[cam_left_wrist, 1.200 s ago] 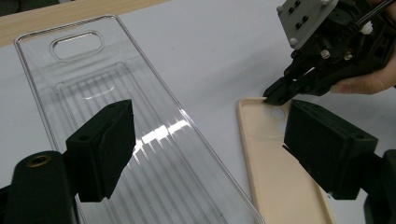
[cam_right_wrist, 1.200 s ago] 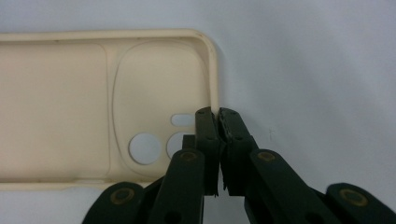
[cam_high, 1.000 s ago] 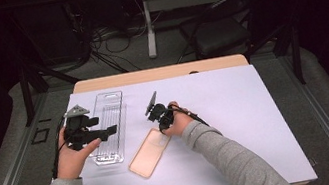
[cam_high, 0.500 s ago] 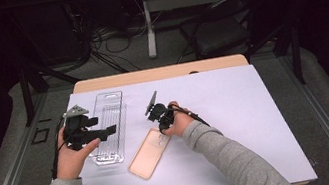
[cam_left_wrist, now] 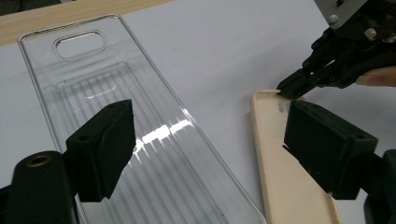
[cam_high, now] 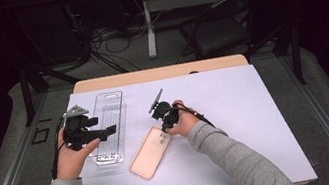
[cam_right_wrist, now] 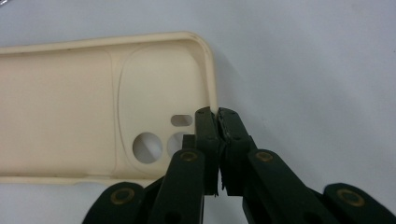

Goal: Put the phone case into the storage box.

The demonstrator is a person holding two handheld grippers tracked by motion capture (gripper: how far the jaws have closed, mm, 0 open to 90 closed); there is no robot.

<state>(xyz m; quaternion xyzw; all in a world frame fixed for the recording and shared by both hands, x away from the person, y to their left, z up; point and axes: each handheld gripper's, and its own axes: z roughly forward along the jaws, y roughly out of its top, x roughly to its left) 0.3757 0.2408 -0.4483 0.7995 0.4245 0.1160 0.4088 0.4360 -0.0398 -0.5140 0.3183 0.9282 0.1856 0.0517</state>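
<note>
A cream phone case (cam_high: pixel 148 155) lies inside up on the white mat, with its camera cut-outs at the far end. My right gripper (cam_high: pixel 165 124) is shut on the rim of the phone case (cam_right_wrist: pixel 70 107) at that end, its jaws (cam_right_wrist: pixel 217 114) pressed together over the thin edge. A clear plastic tray (cam_high: pixel 107 125) lies to the left of the case. My left gripper (cam_high: pixel 109 130) hovers over the tray (cam_left_wrist: pixel 116 93), open wide with nothing between its pads. In the left gripper view my left gripper (cam_left_wrist: pixel 210 128) faces the case (cam_left_wrist: pixel 285 186) and the right gripper (cam_left_wrist: pixel 290 88) pinching it.
The white mat (cam_high: pixel 236 111) covers most of a wooden table (cam_high: pixel 159 73). To the right of the case the mat is bare. Beyond the far edge are cables, a desk leg and a dark chair on the floor.
</note>
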